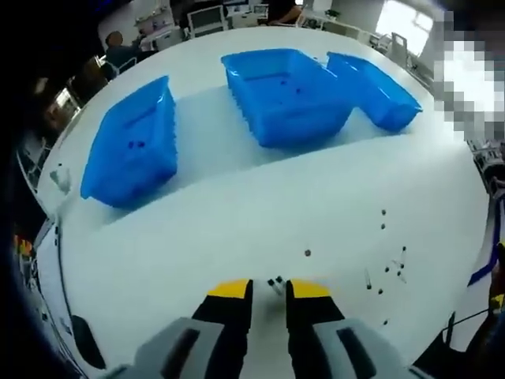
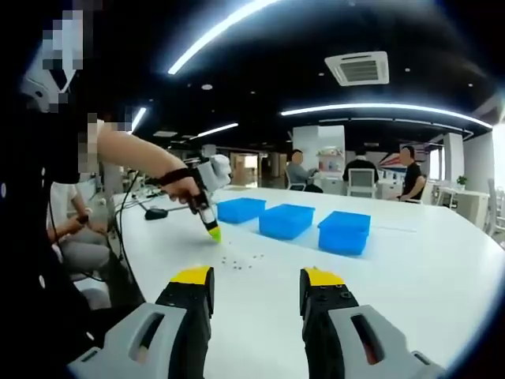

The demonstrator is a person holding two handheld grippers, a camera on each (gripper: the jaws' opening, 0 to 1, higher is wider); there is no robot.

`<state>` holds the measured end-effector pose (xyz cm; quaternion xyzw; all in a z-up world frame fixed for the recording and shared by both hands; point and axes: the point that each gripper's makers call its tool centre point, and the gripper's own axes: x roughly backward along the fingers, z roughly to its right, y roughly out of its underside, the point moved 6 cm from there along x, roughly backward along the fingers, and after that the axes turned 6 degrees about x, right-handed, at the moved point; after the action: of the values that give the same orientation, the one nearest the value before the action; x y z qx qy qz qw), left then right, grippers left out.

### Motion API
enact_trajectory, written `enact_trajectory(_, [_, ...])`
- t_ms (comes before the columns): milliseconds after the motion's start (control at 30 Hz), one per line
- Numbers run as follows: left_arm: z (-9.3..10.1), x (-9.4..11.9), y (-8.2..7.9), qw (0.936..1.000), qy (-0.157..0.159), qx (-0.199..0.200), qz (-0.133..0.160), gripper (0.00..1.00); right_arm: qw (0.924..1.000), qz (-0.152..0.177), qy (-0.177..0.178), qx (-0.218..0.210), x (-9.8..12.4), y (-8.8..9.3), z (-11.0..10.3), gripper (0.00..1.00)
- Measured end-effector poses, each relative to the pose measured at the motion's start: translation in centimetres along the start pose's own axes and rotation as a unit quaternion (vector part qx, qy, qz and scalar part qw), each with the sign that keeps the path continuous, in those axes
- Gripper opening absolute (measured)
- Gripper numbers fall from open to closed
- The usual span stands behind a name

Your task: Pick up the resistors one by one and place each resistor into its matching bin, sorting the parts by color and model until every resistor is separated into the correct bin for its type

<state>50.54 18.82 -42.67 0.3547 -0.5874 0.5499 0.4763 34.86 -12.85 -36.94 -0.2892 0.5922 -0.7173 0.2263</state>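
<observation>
A white table [image 1: 237, 213] carried three blue bins [image 1: 288, 95] in a row, with small resistors [image 1: 387, 268] scattered loose nearby

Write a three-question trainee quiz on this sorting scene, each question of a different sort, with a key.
1. True or false: four blue bins stand on the white table.
2. Multiple choice: in the left gripper view, what lies between the left gripper's yellow-tipped fingers? A) a bin rim B) a small resistor C) a cable
3. Fill in: in the right gripper view, the right gripper is held above the table with its fingers ____.

Key: 1 false, three bins show. 2 B. 3 open, with nothing between them.
</observation>
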Motion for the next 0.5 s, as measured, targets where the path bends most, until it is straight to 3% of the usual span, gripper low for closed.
enact_trajectory(233, [0.22, -0.07, 0.22, 0.9997, 0.021, -0.008, -0.001, 0.07, 1.0, 0.0, -0.002, 0.001, -0.1, -0.1, -0.17, 0.45])
enact_trajectory(500, [0.11, 0.02, 0.82, 0.9982, 0.047, -0.03, 0.023, 0.05, 1.0, -0.001, -0.003, 0.003, -0.22, -0.21, -0.28, 0.45])
